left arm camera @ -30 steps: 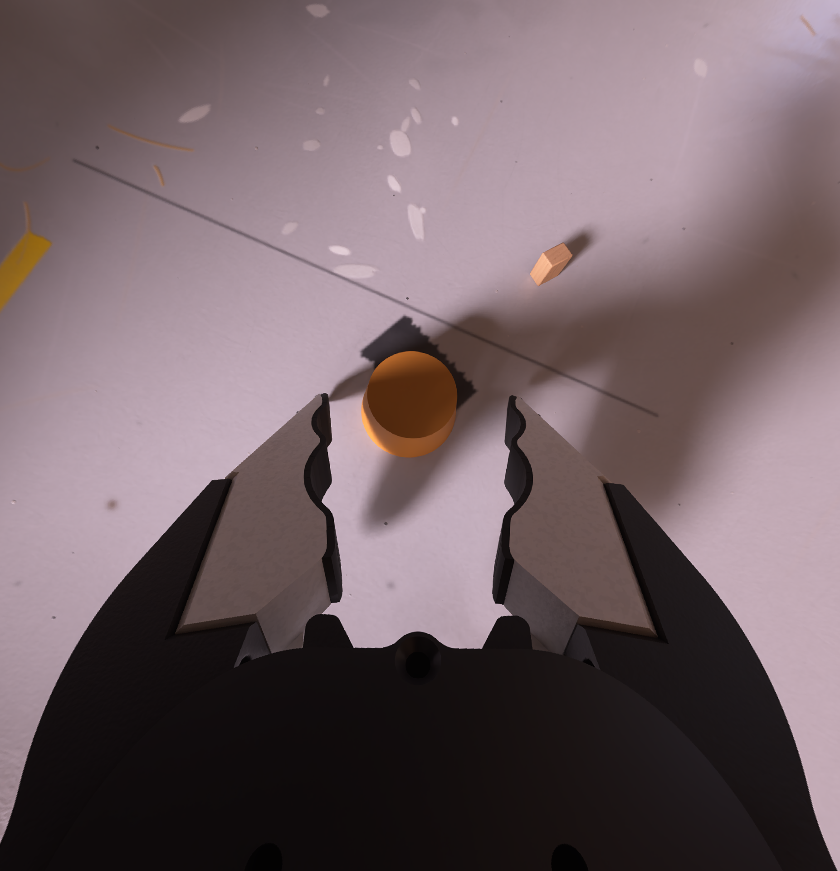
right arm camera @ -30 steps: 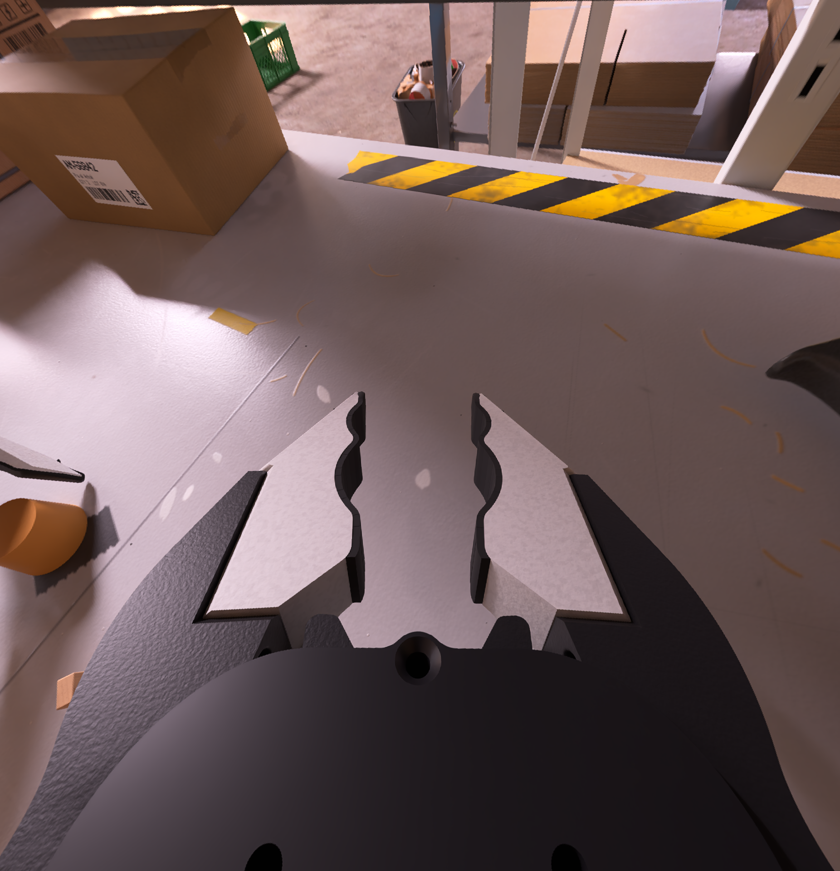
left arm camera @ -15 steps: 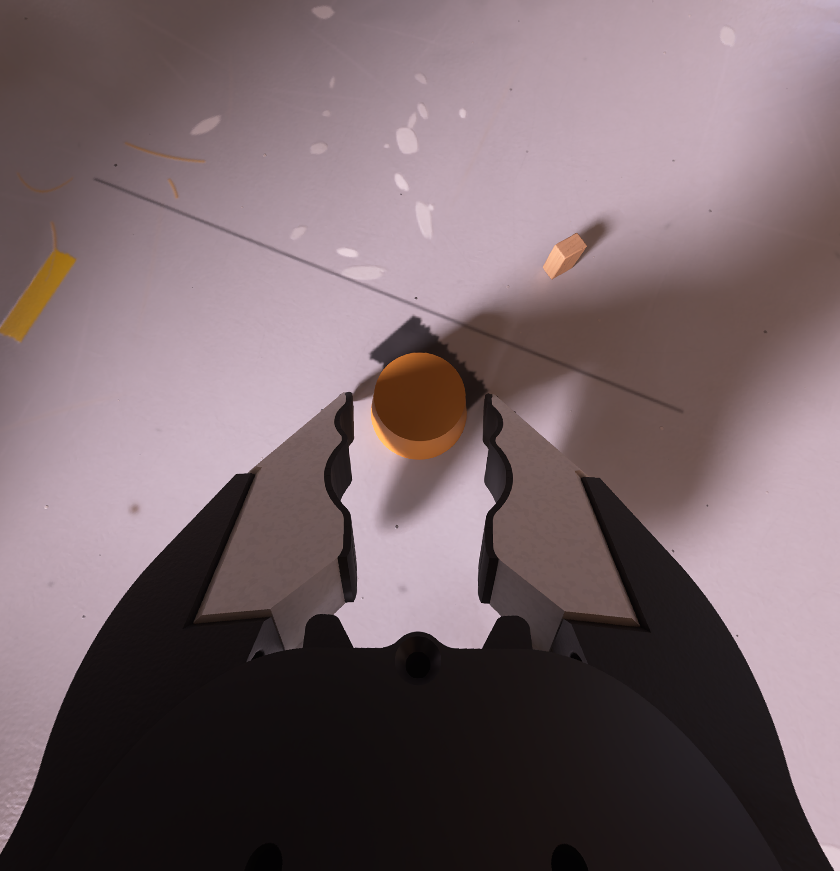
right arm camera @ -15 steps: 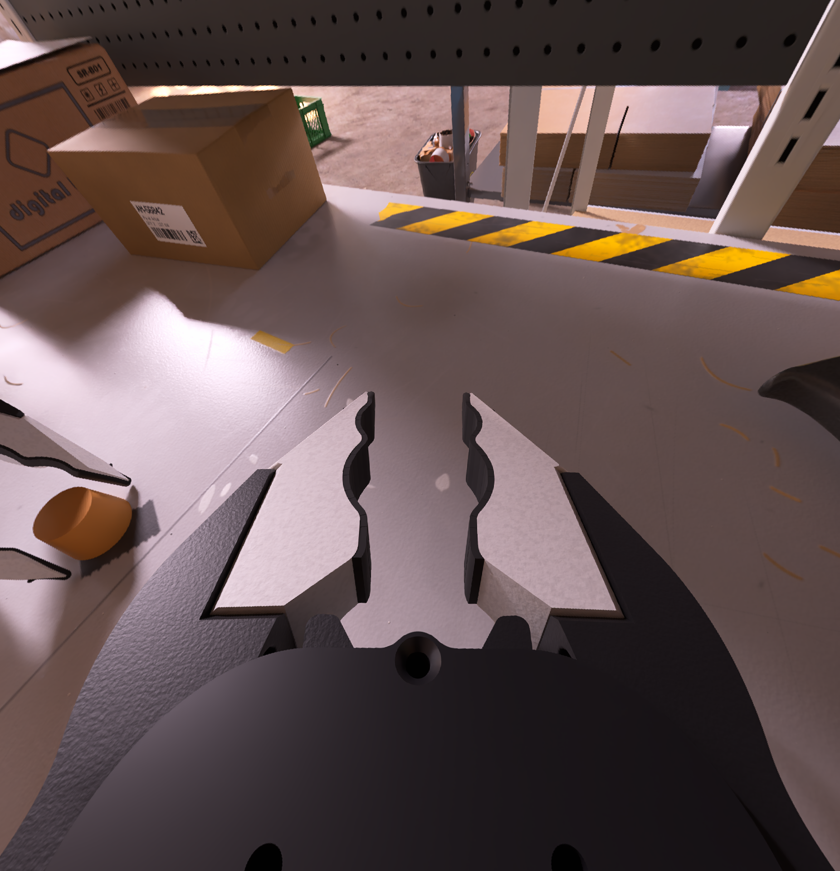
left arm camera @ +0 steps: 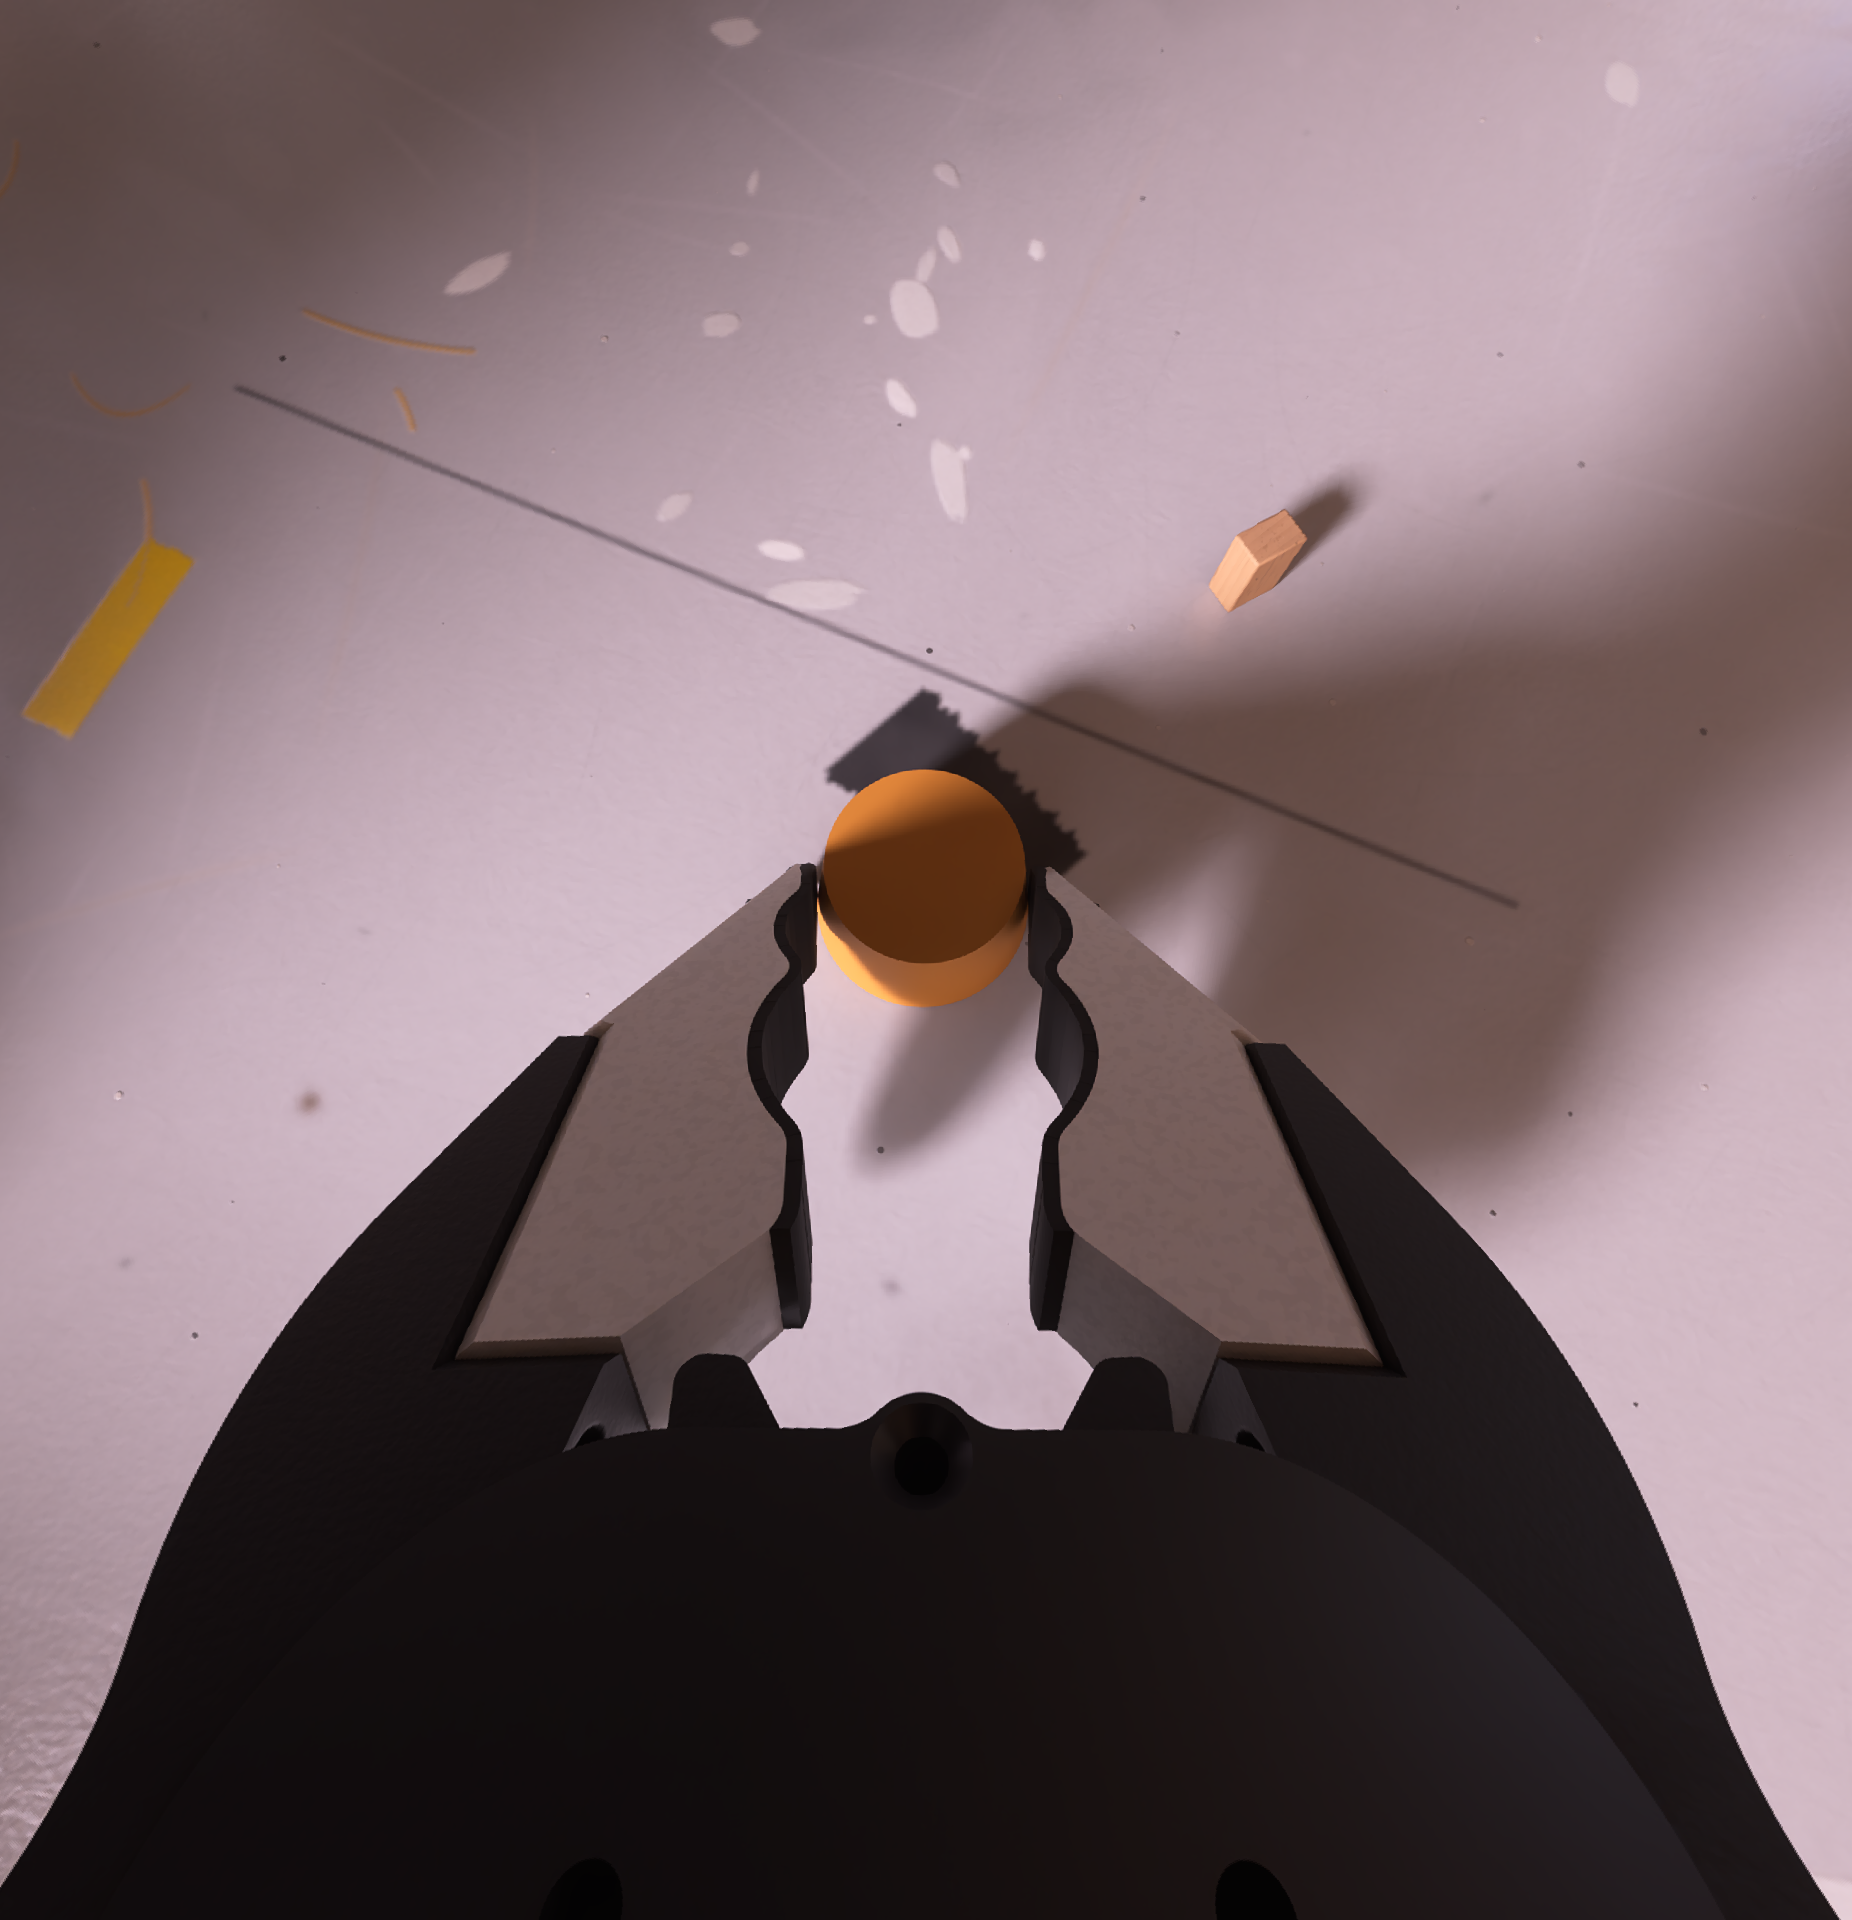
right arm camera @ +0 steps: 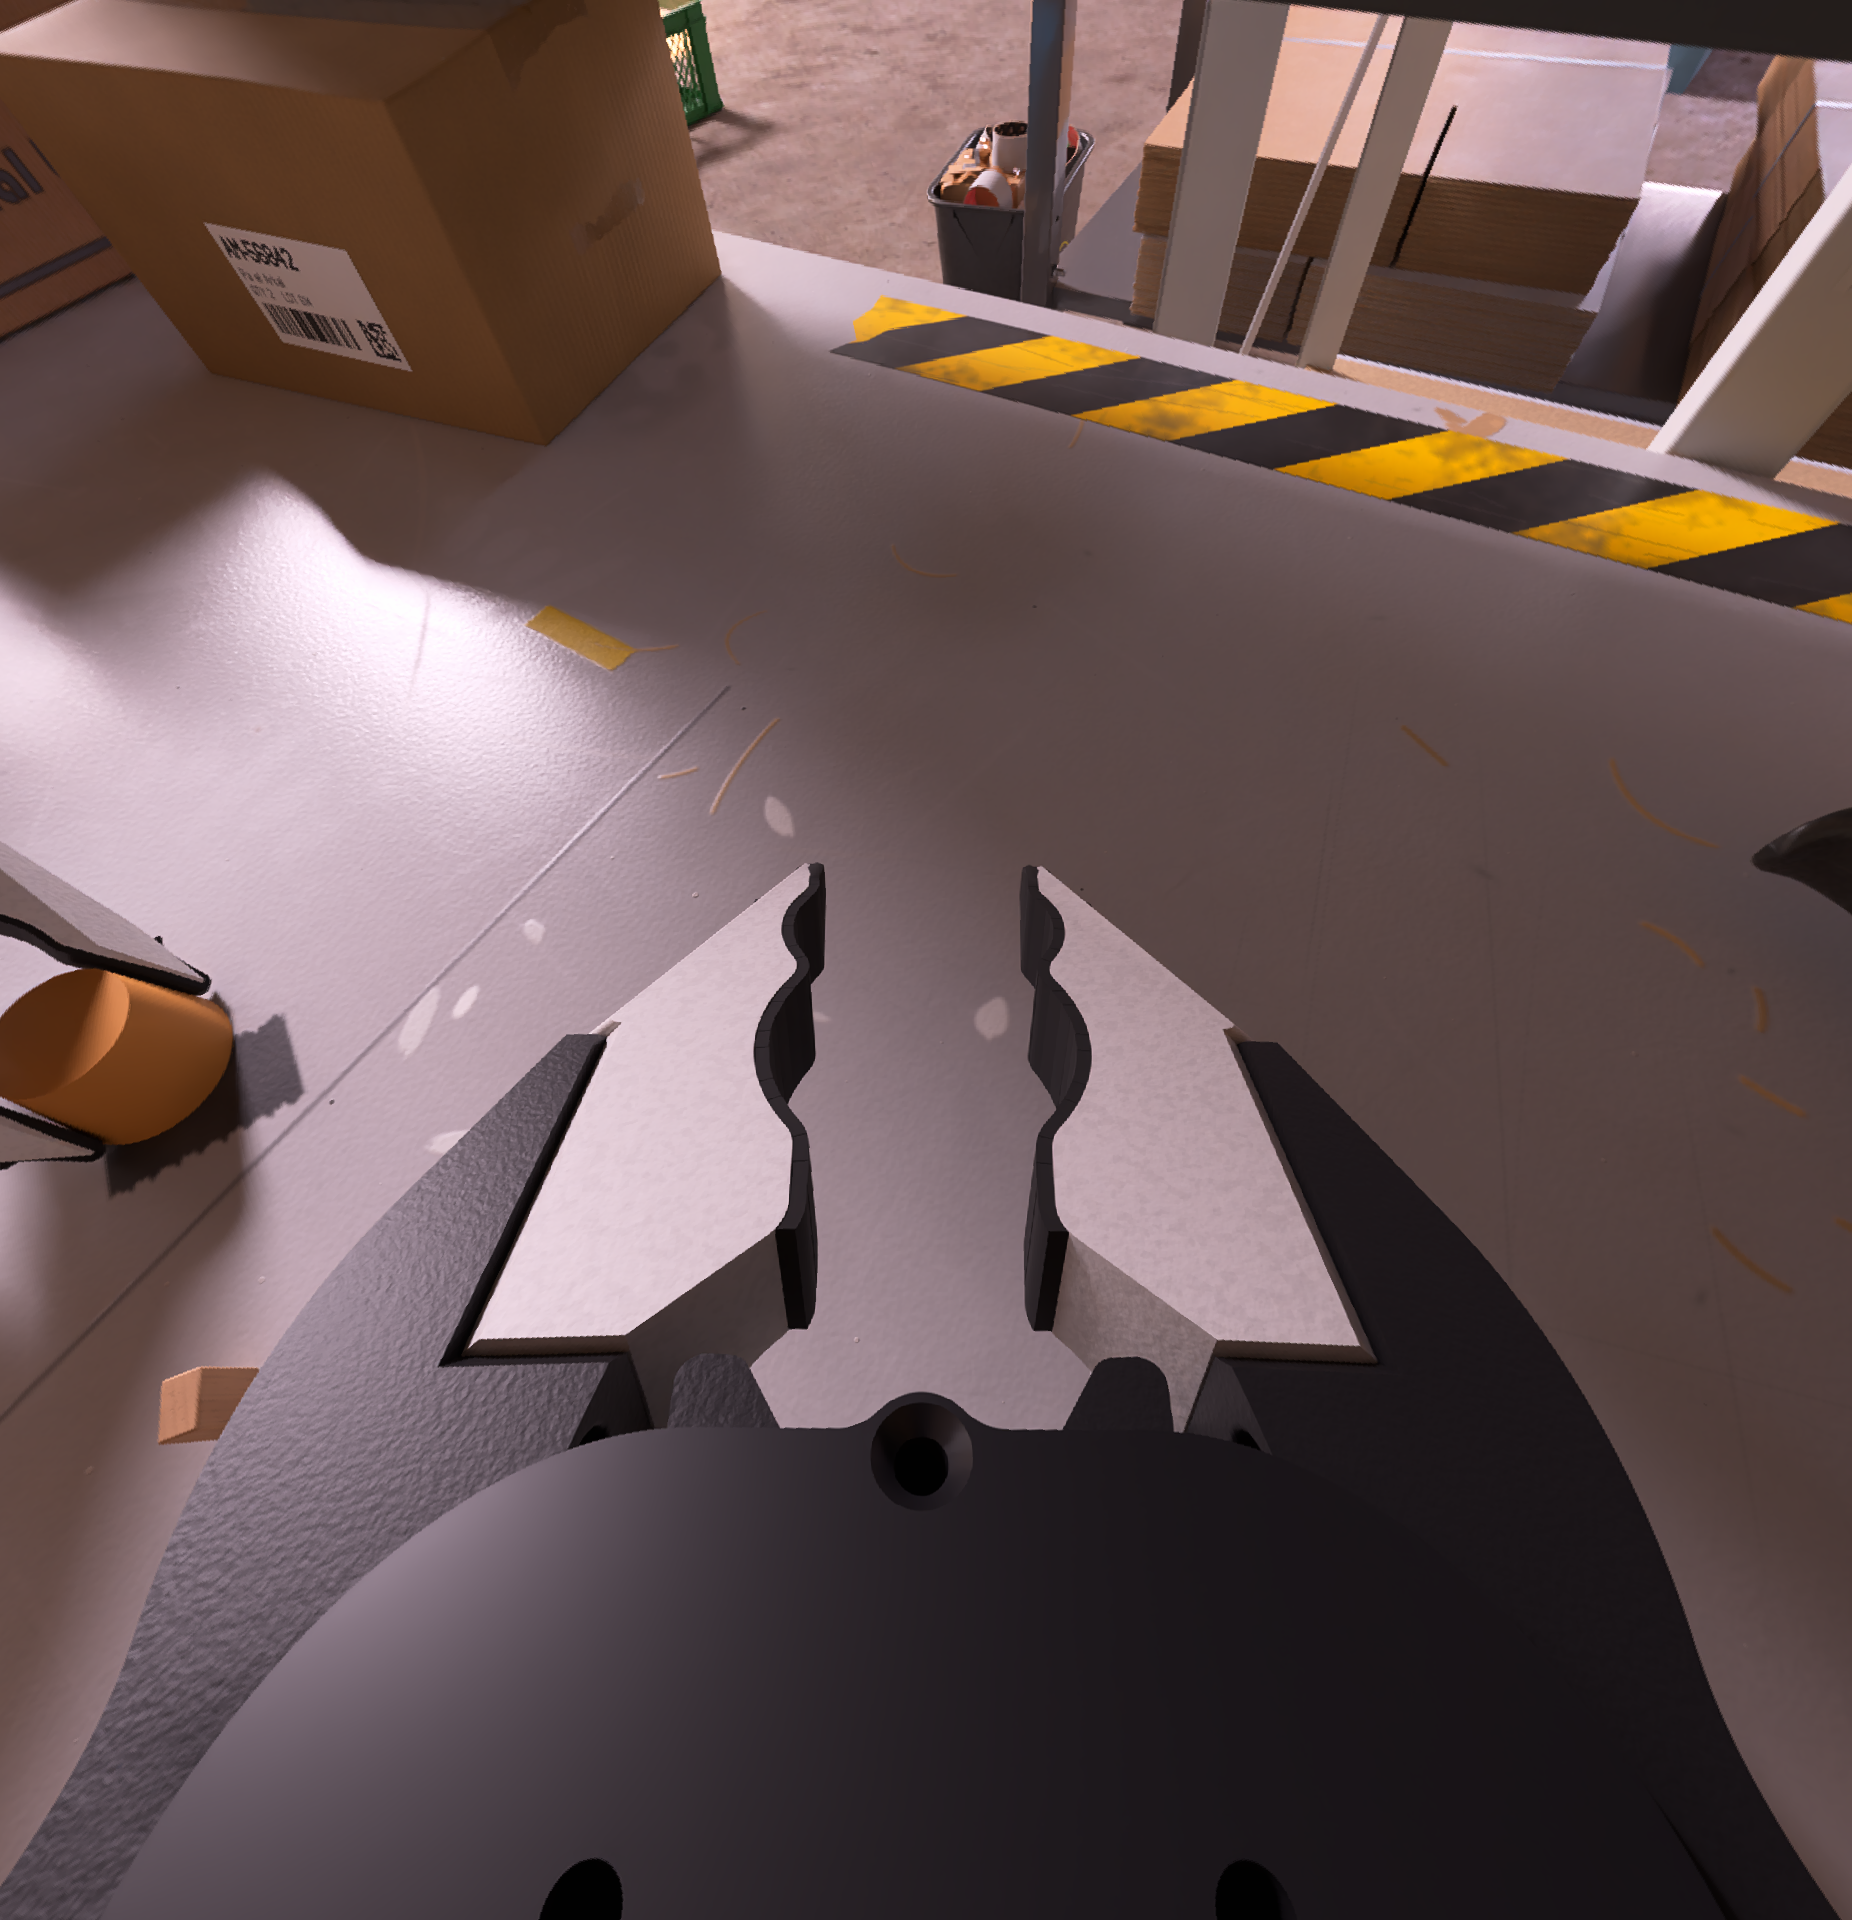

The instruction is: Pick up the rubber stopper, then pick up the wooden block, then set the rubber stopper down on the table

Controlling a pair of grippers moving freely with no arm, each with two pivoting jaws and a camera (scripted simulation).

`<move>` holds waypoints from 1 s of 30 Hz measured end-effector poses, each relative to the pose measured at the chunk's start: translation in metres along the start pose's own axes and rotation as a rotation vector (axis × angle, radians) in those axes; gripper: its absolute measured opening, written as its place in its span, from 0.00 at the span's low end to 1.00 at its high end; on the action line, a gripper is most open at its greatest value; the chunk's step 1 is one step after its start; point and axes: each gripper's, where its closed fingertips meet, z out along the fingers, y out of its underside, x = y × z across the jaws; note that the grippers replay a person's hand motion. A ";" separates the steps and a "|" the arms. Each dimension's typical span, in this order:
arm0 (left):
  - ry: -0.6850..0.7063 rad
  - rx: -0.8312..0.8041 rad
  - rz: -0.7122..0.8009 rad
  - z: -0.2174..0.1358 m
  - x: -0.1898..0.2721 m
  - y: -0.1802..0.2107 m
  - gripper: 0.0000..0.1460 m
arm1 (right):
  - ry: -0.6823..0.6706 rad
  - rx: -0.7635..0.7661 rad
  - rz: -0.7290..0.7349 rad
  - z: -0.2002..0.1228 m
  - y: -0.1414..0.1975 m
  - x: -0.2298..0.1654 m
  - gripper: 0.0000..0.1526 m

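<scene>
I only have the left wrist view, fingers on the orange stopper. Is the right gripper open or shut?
Observer: The right gripper is open, with nothing between its fingers.
Operator: How does it sit relative to the wooden block?
Observer: The wooden block lies by its left flank, nearer the camera than the rubber stopper and partly hidden by the gripper body.
Operator: Anything ahead of it?
Observer: A cardboard box stands on the table, far off to its left.
</scene>
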 end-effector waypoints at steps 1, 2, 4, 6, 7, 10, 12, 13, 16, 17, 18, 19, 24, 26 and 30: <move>-0.002 -0.001 0.003 0.000 0.000 0.000 0.28 | 0.004 0.002 -0.004 0.000 0.000 0.001 0.24; -0.002 -0.001 0.006 0.000 0.000 0.000 0.28 | 0.007 0.001 -0.005 -0.001 0.000 0.001 0.24; 0.001 -0.004 0.005 0.000 0.001 -0.001 0.28 | 0.005 -0.003 0.001 -0.002 0.000 0.002 0.24; -0.003 -0.006 0.003 0.000 0.002 -0.001 0.28 | -0.007 0.006 0.009 -0.002 -0.001 0.000 0.24; -0.009 -0.005 0.001 0.000 0.002 0.000 0.28 | -0.013 0.008 0.011 -0.002 -0.002 -0.001 0.23; -0.016 0.000 -0.022 -0.001 0.003 0.001 0.28 | -0.012 0.001 0.000 -0.001 -0.001 -0.002 0.23; -0.028 0.005 -0.032 -0.003 0.003 0.003 0.28 | -0.003 -0.005 -0.011 -0.001 0.000 -0.002 0.23; -0.036 0.006 -0.036 -0.003 0.002 0.004 0.28 | 0.001 -0.008 -0.013 0.000 0.000 -0.001 0.23; -0.070 0.011 -0.032 -0.006 -0.001 0.005 0.28 | 0.004 -0.011 -0.009 0.000 0.001 0.000 0.22; -0.075 0.012 -0.027 -0.007 -0.001 0.006 0.28 | 0.005 -0.012 -0.006 0.000 0.002 0.001 0.22; -0.078 0.013 -0.025 -0.007 -0.002 0.006 0.28 | 0.005 -0.012 -0.003 0.000 0.002 0.002 0.22; -0.086 0.015 -0.023 -0.008 -0.003 0.006 0.28 | 0.006 -0.010 0.000 0.000 0.002 0.002 0.22; -0.082 0.032 -0.013 -0.013 -0.007 0.001 0.28 | 0.010 -0.006 0.011 -0.001 0.002 0.005 0.21; -0.071 0.042 -0.018 -0.014 -0.007 -0.002 0.28 | 0.015 -0.007 0.006 -0.001 0.002 0.006 0.21; -0.082 0.043 -0.025 -0.014 -0.011 -0.002 0.28 | 0.022 -0.015 -0.008 0.000 0.003 0.006 0.21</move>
